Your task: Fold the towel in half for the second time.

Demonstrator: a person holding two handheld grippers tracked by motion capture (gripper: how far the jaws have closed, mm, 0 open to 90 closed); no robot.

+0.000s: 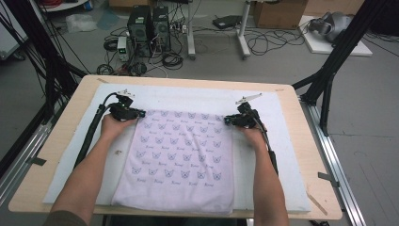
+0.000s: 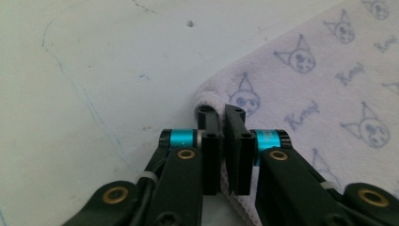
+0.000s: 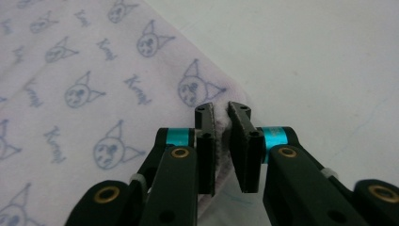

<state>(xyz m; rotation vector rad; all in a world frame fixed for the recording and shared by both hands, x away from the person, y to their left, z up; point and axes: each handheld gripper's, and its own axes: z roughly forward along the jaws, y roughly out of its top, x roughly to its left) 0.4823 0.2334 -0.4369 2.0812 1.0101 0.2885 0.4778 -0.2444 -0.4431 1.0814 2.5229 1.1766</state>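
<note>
A pale lilac towel (image 1: 179,160) printed with small cat faces lies flat on the white mat (image 1: 197,101). My left gripper (image 1: 140,113) sits at the towel's far left corner. In the left gripper view that gripper (image 2: 222,112) is shut on the corner of the towel (image 2: 320,94), whose hem is pinched between the pads. My right gripper (image 1: 227,120) is at the far right corner. In the right gripper view it (image 3: 221,110) is shut on the fabric edge of the towel (image 3: 94,89). Both hands rest low on the mat.
The mat covers a wooden table (image 1: 61,136) with black frame posts (image 1: 329,75) at both sides. Behind the table, computers (image 1: 149,28) and cables lie on the floor. Bare mat runs beyond the towel's far edge.
</note>
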